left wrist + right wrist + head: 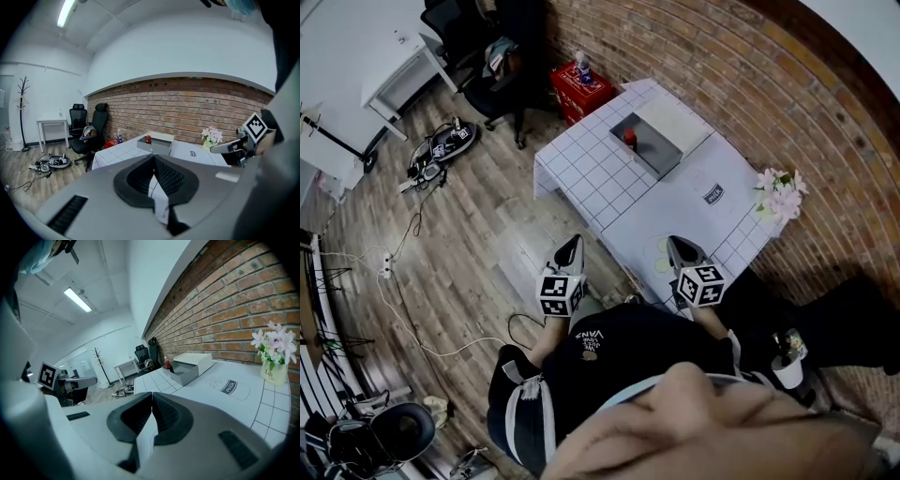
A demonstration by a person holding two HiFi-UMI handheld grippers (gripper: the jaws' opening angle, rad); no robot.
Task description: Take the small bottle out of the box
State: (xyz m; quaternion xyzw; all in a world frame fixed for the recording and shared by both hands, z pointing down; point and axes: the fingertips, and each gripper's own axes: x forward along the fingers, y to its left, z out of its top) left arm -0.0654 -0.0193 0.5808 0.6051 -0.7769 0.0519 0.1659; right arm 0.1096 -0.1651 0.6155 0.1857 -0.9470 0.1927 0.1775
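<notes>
- step: approach not begun; left claw [570, 246] and right claw [682, 247] pinched closed, empty, at near table [609, 183] edge.
- next: reach far to box [656, 156], open over small bottle [630, 138].

White grid-pattern table [591, 169] sits centre-right in the head view, against a brick wall [722, 66]. Pink-white flowers [780, 192] stand at the table's right edge, with a "milk" label [713, 195] just left of them. A red crate [581, 92] is beside the table's upper corner. Upper left: black office chairs [492, 56] and a white desk [398, 70]. Cable clutter [441, 148] lies on the wood floor [469, 253], left.
</notes>
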